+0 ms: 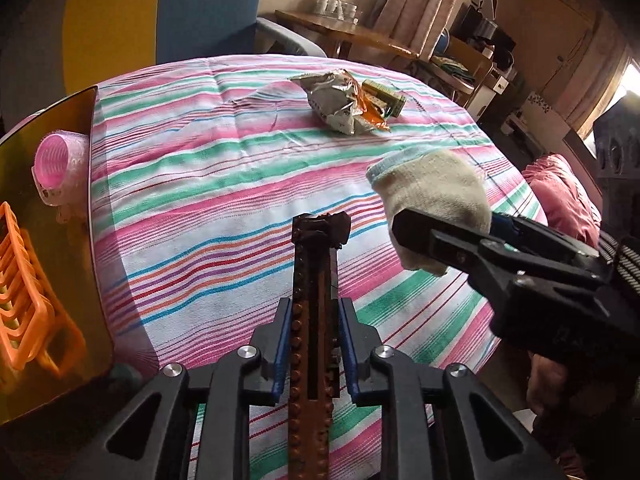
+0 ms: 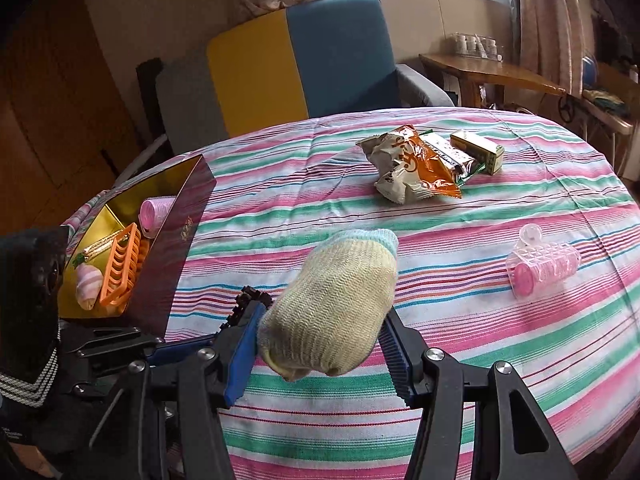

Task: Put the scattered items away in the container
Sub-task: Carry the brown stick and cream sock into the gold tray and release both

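My left gripper (image 1: 314, 344) is shut on a long brown studded brick bar (image 1: 314, 280) that points forward over the striped tablecloth. My right gripper (image 2: 320, 340) is shut on a rolled cream sock (image 2: 336, 304) with a blue cuff; the sock also shows in the left wrist view (image 1: 436, 192), held above the table. The gold-lined box (image 2: 188, 216) stands at the table's left edge, also in the left wrist view (image 1: 80, 120). It holds a pink hair roller (image 1: 56, 160), an orange rack (image 1: 28, 300) and a small striped sock roll (image 2: 89, 288).
Crumpled snack packets (image 2: 416, 160) and a small green-gold carton (image 2: 480, 150) lie at the far middle of the table. A second pink hair roller (image 2: 540, 268) lies at the right. A blue and yellow armchair (image 2: 304, 60) stands behind the table.
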Tool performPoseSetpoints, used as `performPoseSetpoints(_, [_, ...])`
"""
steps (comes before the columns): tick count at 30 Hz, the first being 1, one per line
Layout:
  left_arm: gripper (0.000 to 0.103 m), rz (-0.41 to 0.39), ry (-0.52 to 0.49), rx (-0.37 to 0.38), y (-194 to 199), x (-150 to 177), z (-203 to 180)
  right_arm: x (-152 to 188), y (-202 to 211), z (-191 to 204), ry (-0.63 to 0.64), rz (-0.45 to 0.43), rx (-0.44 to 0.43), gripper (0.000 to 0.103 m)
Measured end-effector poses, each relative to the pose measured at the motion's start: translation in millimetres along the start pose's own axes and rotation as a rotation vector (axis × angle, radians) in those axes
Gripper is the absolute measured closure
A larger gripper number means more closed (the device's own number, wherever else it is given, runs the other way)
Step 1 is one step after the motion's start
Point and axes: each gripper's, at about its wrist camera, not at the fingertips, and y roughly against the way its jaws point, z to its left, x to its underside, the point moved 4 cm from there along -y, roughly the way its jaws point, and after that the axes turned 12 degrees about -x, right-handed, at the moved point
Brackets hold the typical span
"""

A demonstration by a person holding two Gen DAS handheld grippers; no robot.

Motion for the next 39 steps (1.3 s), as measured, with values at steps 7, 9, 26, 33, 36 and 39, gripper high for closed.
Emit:
performPoseSetpoints(7, [0.081,-0.1,0.085,-0.01,41.6,-10.3,28.0,-10.7,-1.2,28.0,0.056,-0.014,-0.05,0.046])
performPoseSetpoints(9, [0.081,-0.127,0.12,-0.025,54.5,-12.2,40.5,-16.1,-2.7,42.2,0.086,-0.017,-0.075,0.046])
performPoseSetpoints(26, [0.081,-0.134,0.378,-0.31,73.4,1.6,194.9,-39.2,-81.6,195.8,0.343,0.097,-0.328,0.046])
performPoseSetpoints(33, [0.081,-0.101,0.417,-0.342,52.5,1.4,226.8,-39.6,-126.2,206.8,0.356,0.163,-0.29,0.046])
performPoseSetpoints(36, [0.081,-0.089,0.432,-0.339,46.4,3.1,233.5,-40.7,-137.7,206.7,0.352,0.179,-0.278,0.044])
performPoseSetpoints(39, [0.071,-0.096,0.423,-0.365,49.5,4.8,234.1,-39.7,-143.8,204.6,0.339,0.195,-0.274,0.042])
